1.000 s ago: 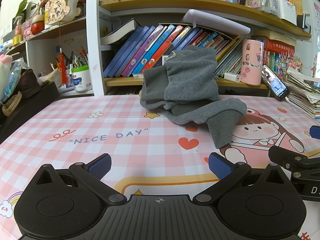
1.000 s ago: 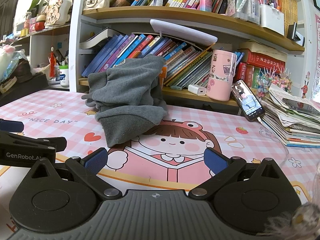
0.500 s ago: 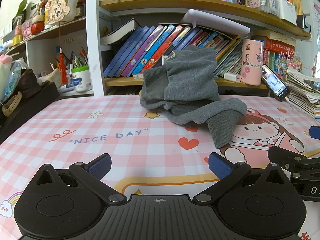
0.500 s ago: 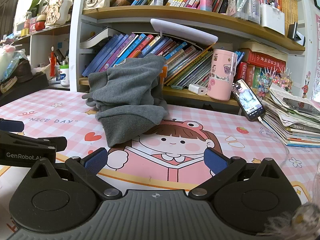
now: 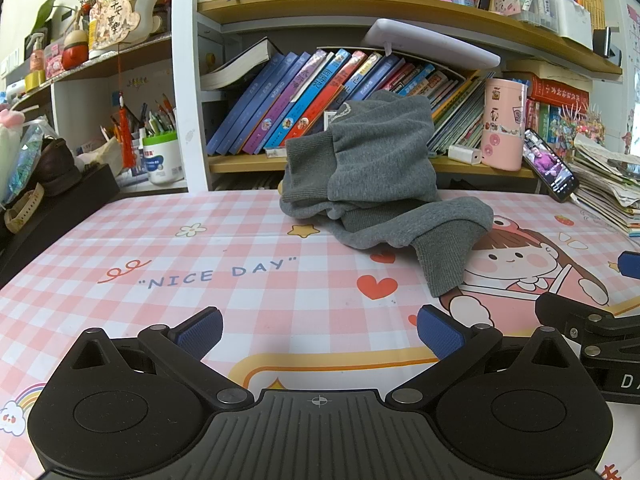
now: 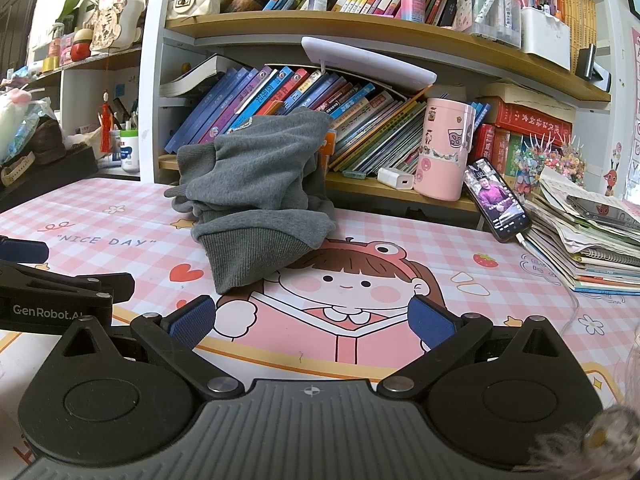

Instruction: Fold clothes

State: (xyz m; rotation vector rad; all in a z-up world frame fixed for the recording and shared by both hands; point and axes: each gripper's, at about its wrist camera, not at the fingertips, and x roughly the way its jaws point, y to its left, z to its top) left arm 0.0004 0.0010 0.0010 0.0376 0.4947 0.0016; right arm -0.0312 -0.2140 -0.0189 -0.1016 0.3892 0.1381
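left gripper [image 5: 318,330] and right gripper [image 6: 310,320] hover low over the near table [image 5: 120,248], side by side, jaws spread wide and empty. further back, the grey garment [image 5: 376,172] sits crumpled against the bookshelf [image 6: 280,24]. recommended: grasp the ribbed cuff [image 6: 248,256] nearest, then draw the fabric flat before folding.

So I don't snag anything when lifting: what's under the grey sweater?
The sweater lies crumpled on the pink checked mat, covering part of its cartoon girl. Anything beneath it is hidden.
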